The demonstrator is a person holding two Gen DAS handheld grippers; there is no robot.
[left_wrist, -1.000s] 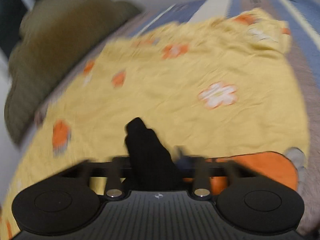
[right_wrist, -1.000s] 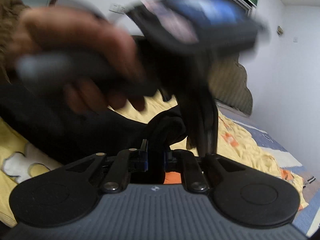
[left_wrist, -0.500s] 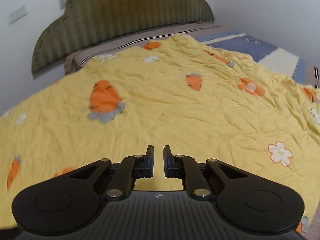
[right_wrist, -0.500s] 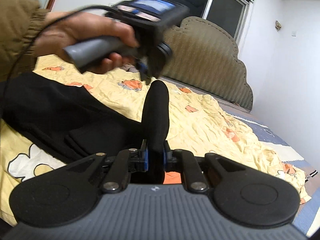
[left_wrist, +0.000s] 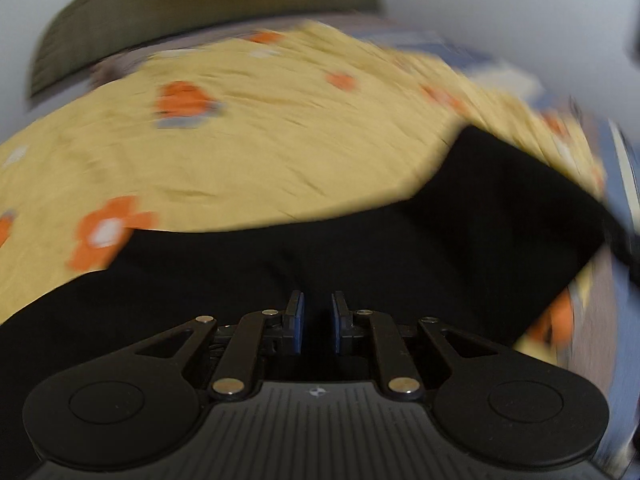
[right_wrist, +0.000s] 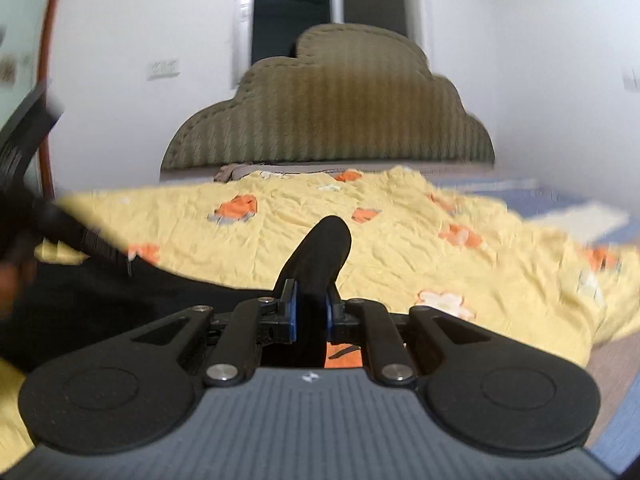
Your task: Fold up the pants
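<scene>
The black pants (left_wrist: 360, 248) are lying spread across the near part of the yellow bedspread (left_wrist: 280, 140), stretching in the left wrist view from the near left edge out to a squared end at the right. In the right wrist view the same pants (right_wrist: 316, 256) are showing as a dark mass at the near left, with one fold of the cloth standing up in a rounded tongue between the fingers.

The right gripper (right_wrist: 311, 308) is pinching that fold of the pants, its blue-padded fingers pressed against the fabric on both sides. The left gripper (left_wrist: 317, 322) is hovering over the middle of the pants with its fingers slightly parted and nothing between them; whether the tips are touching the cloth cannot be told. Both views are blurring with motion.

The bedspread, printed with orange and white flowers, is covering most of the bed. A cloud-shaped olive headboard (right_wrist: 332, 120) is standing at the far end against a white wall (right_wrist: 560, 80), with a dark window (right_wrist: 288, 16) above it. At the right edge, a blue-striped sheet (right_wrist: 560, 204) is showing beyond the bedspread.
</scene>
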